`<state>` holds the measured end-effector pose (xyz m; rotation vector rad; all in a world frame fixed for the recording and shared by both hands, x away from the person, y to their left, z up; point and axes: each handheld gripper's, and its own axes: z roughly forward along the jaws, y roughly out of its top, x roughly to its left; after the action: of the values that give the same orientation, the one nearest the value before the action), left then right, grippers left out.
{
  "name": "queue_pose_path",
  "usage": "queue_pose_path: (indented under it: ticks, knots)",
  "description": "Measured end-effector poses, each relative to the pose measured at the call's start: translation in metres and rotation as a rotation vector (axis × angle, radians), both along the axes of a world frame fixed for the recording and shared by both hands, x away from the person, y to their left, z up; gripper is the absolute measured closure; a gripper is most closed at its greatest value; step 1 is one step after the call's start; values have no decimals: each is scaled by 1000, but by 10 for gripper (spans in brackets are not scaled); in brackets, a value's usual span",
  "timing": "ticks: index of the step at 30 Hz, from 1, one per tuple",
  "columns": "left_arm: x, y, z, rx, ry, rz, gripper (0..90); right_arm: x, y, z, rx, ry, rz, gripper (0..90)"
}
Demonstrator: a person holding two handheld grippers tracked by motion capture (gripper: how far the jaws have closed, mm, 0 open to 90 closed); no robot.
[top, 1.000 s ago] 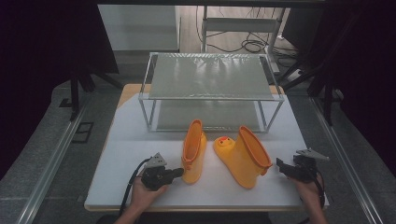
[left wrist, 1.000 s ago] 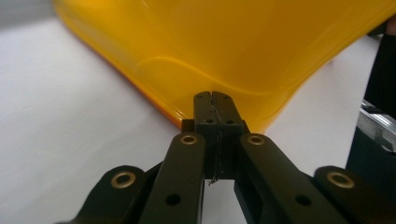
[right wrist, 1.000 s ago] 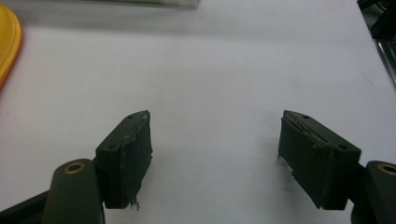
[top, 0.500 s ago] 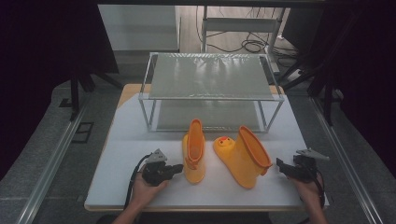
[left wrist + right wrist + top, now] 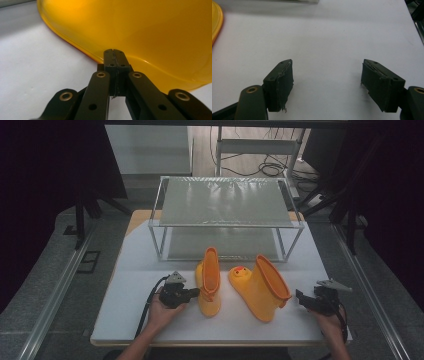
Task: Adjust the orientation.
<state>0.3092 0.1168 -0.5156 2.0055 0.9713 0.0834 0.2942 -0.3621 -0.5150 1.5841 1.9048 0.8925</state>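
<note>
Since the earlier frame the left boot has been shifting away from the left edge of the table and turning, so that it is now lying closer to its mate, toe pointing toward the person, with the left gripper following it across. In the left gripper view that gripper's jaws are standing pressed flat together with nothing between them, their closed tips touching the yellow rubber — so it is judged to be nudging the boot along rather than clamping it, which suits a soft, wide shaft that the jaws could hardly pinch from the side. The right boot is lying on its side just beside the first, its open mouth facing the right gripper, a duck face showing on its toe. The right gripper is resting on the white tabletop with its jaws spread wide and empty, near that mouth but apart from it — probably waiting to take the rim. Behind both boots the two-tier wire rack is standing with nothing visible on either shelf; the pair looks bound for it, and neither boot's inside can be seen.
</note>
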Motion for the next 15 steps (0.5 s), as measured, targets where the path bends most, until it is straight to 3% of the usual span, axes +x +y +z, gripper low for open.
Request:
queue_pose_path:
  ticks: [7,15]
  knots:
    - [1,-6,-2,-33,20,-21,898,1,0,0,3,5,-2,255]
    - [3,-25,0,-24,15,-59,897,1,0,0,7,1,-3,254]
